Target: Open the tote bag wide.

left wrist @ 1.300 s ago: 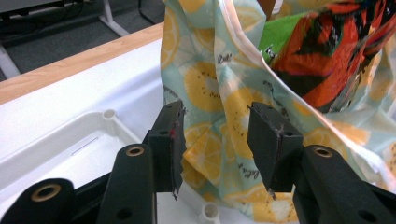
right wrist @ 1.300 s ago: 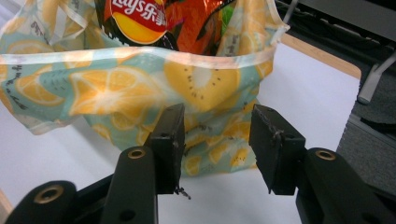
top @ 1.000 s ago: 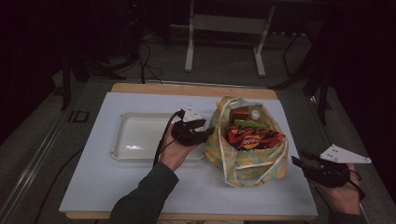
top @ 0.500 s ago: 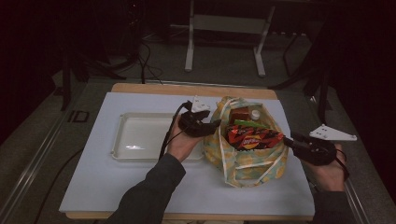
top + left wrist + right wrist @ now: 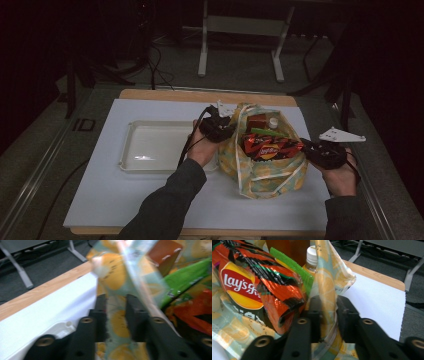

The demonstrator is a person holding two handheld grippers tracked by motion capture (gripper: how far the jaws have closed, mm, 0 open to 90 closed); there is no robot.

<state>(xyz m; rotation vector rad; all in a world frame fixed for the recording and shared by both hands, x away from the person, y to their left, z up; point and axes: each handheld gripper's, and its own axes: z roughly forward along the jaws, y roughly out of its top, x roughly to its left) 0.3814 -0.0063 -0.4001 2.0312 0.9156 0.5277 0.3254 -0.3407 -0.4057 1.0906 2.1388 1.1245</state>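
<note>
A shallow white plastic tray (image 5: 150, 147) lies left of the yellow-and-teal patterned fabric bag (image 5: 262, 175), mid-table. The left gripper (image 5: 226, 126), jaws just closing, pinches the bag's left rim; the right gripper (image 5: 306, 146), also just closing, pinches its right rim beside an orange-red crisp packet (image 5: 259, 287).

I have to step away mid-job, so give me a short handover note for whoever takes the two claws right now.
Left claw: jaws have just been closing on the left rim of the fabric bag.
Right claw: jaws have just been closing on the bag's right rim.
Bag stands on the white mat, holding a chips packet, green packet, brown box and bottle.
White tray, left of the bag, is bare.
Done: both rims gripped.
Left, likely: spread the bag and move items to the tray.
</note>
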